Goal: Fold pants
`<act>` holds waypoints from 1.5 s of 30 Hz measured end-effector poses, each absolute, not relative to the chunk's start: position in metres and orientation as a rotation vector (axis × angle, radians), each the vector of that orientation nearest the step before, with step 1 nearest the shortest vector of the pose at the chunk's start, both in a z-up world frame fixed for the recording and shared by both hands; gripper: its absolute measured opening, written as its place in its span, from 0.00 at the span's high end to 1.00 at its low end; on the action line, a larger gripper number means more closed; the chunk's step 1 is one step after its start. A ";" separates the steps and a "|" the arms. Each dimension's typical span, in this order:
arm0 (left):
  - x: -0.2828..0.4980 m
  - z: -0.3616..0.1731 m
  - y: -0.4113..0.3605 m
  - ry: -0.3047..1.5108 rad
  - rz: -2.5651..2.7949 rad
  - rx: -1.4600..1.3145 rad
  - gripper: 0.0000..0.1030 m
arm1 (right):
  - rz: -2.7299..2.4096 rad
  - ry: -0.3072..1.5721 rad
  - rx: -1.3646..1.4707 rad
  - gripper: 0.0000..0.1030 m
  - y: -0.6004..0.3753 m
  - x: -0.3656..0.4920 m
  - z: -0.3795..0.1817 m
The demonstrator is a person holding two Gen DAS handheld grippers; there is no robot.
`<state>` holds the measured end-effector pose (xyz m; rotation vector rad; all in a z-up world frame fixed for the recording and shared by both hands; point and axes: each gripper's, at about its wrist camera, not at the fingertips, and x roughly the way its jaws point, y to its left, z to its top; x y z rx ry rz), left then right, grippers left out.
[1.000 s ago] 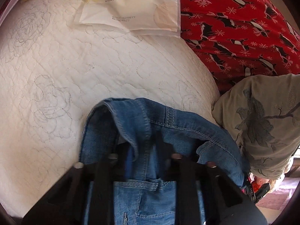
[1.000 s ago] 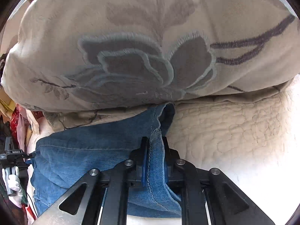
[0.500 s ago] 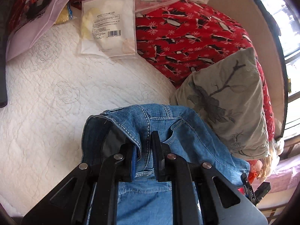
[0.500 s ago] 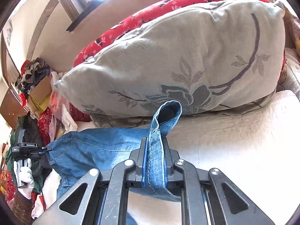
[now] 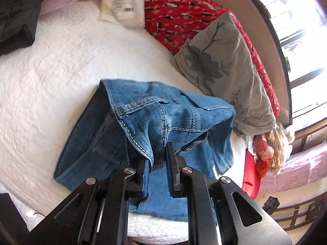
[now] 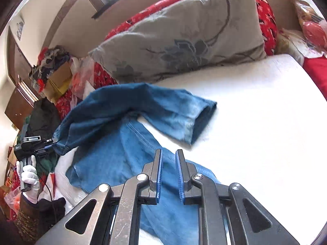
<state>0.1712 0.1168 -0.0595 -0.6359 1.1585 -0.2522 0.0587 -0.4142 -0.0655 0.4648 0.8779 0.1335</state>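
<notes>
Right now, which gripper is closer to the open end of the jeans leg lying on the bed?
Right. The right gripper hovers just short of the leg opening, jaws parted and empty. The left gripper is clamped on the jeans at their far end.

Grey floral pillow [image 5: 222,65] against red patterned blanket [image 5: 179,14] (white quilt [image 5: 61,61] beneath)

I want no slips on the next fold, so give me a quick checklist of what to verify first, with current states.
1. Left gripper hold on the jeans: ok, jaws shut on a denim fold.
2. Right gripper free: ok, jaws just opened, nothing between them.
3. Leg cuff down on the quilt: ok.
4. Legs stacked evenly: not ok, they splay apart.
5. Jeans clear of the pillow: cannot tell.
</notes>
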 end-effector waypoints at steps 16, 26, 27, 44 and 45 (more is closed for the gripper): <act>0.176 -0.071 0.112 1.233 -0.174 -0.606 0.89 | -0.027 1.013 0.686 0.95 -0.431 0.200 -0.137; 0.157 -0.049 0.133 1.143 -0.202 -0.674 0.89 | 0.302 0.668 0.740 0.98 -0.446 0.104 -0.038; 0.151 -0.053 0.136 1.148 -0.200 -0.685 0.89 | 0.308 0.669 0.729 0.98 -0.446 0.086 -0.036; 0.059 -0.104 0.229 1.226 -0.051 -0.912 0.76 | 0.011 0.811 0.826 0.58 -0.472 -0.098 -0.095; 0.056 -0.096 0.225 1.215 -0.053 -0.897 0.68 | 0.022 0.785 0.876 0.47 -0.473 -0.099 -0.092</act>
